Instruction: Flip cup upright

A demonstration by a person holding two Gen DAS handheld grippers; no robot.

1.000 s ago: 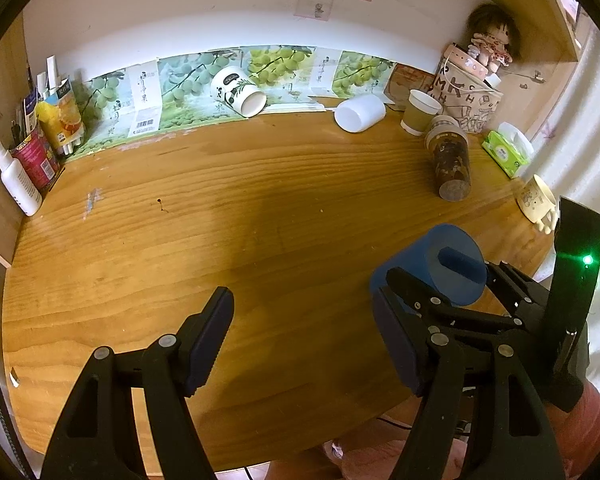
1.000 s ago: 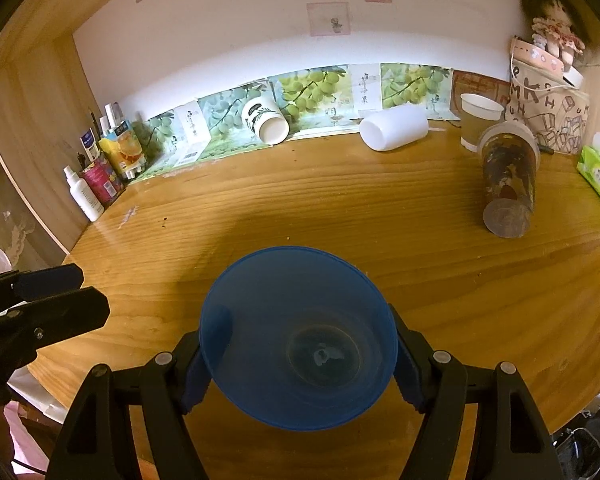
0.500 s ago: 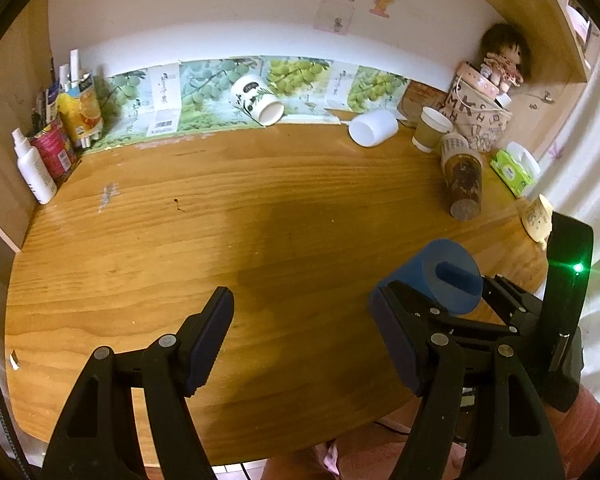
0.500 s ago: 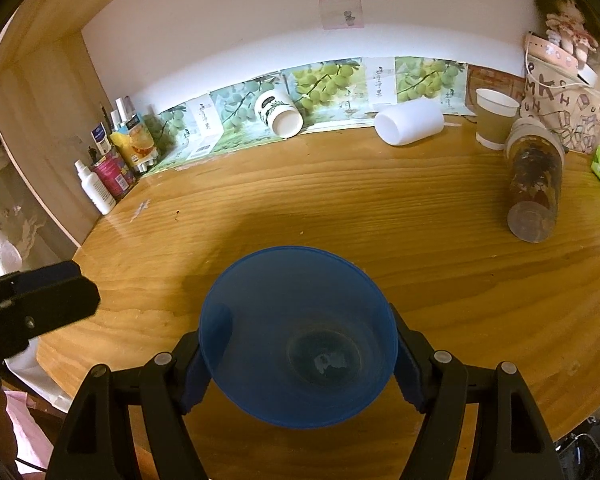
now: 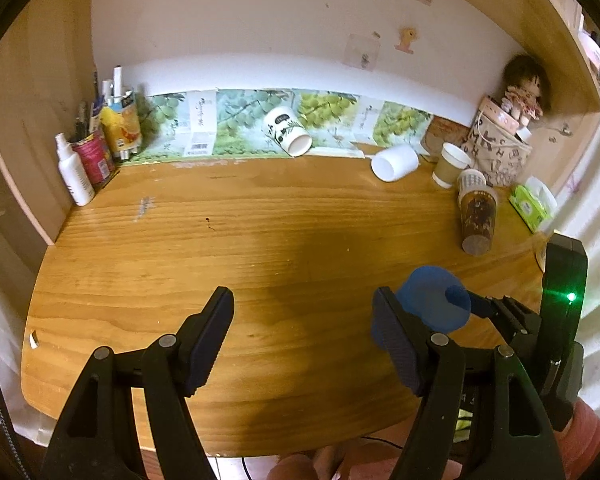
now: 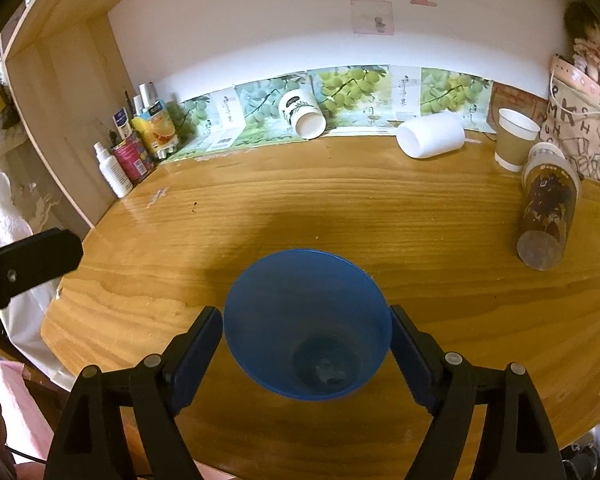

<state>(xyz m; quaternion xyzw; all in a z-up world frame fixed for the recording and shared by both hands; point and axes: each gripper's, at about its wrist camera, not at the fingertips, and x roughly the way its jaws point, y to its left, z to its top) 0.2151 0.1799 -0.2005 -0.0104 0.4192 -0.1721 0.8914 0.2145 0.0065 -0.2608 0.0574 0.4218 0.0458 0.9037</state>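
A blue plastic cup [image 6: 307, 324] sits between the two fingers of my right gripper [image 6: 306, 354], mouth towards the camera, above the wooden table [image 6: 340, 208] near its front edge. The right gripper is shut on the cup. In the left wrist view the cup [image 5: 434, 304] shows at the right, partly behind a finger, held by the right gripper [image 5: 484, 308]. My left gripper [image 5: 302, 336] is open and empty over the front of the table.
At the back lie a printed white cup [image 6: 302, 114] and a plain white cup [image 6: 430, 136] on their sides. A brown paper cup [image 6: 514, 144] stands upright, a dark patterned tumbler [image 6: 546, 216] beside it. Bottles [image 6: 134, 156] crowd the back left corner.
Both grippers have drawn back and up from the table, so more of it shows. The blue cup has tilted in the right gripper, its mouth turning upward.
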